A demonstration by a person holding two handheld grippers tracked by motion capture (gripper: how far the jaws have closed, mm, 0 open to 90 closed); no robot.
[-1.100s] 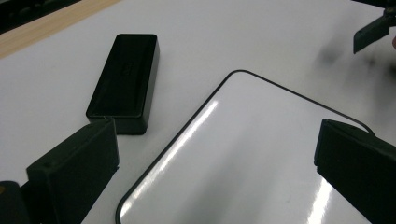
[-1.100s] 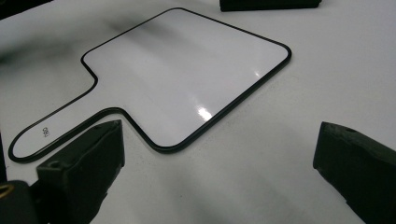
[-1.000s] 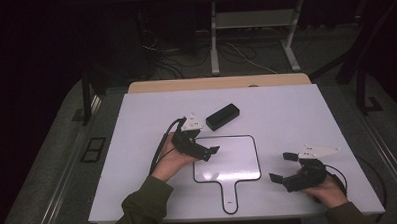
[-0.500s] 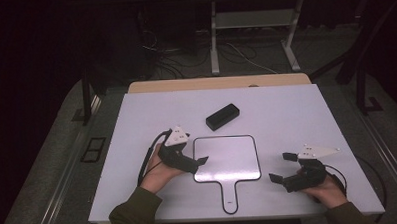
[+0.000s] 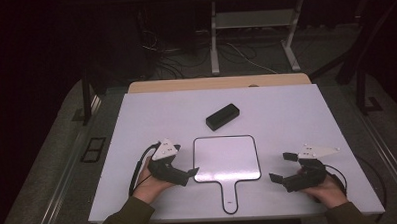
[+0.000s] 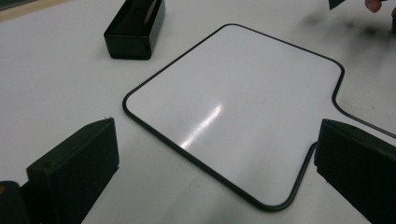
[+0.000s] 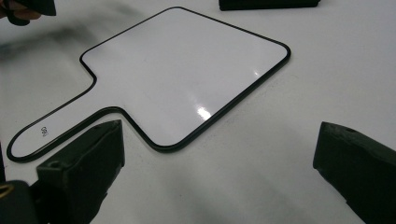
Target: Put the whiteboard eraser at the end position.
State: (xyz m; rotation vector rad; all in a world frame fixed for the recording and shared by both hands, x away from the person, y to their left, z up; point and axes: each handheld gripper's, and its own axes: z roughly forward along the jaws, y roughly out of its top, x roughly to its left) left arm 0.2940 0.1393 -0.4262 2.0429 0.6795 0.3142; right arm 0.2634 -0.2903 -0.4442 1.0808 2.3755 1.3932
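**Inspector:** Whiteboard paddle (image 5: 226,158) is lying flat on the white surface (image 5: 287,119), near its front edge and roughly centred, with the narrow handle pointing toward the person. Its face is blank and is catching a small glare in both gripper views. A small printed mark is showing on the handle in the right gripper view; I cannot read it.

**Clerk:** And the black block?

**Inspector:** Black eraser (image 5: 222,116) is sitting just beyond the paddle's far edge, set at an angle, apart from it.

**Clerk:** Left side?

**Inspector:** Left tool (image 5: 186,173) is resting low over the surface just beside the paddle's left edge, carried in the left hand (image 5: 151,183). Its jaws are standing wide apart and gripping nothing; in the left gripper view they are framing the paddle's near corner (image 6: 233,107) without touching it. A cable is looping out behind the hand.

**Clerk:** Right side?

**Inspector:** Right tool (image 5: 282,167) is sitting to the right of the paddle, apart from it, held in the right hand (image 5: 327,190). Its jaws are likewise spread and empty. In the right gripper view they are pointing across the paddle (image 7: 182,74), handle at the left, with the eraser (image 7: 268,3) showing at the top edge.

**Clerk:** Surroundings?

**Inspector:** A metal stand (image 5: 254,35) and loose cables are showing on the dark floor beyond the surface.
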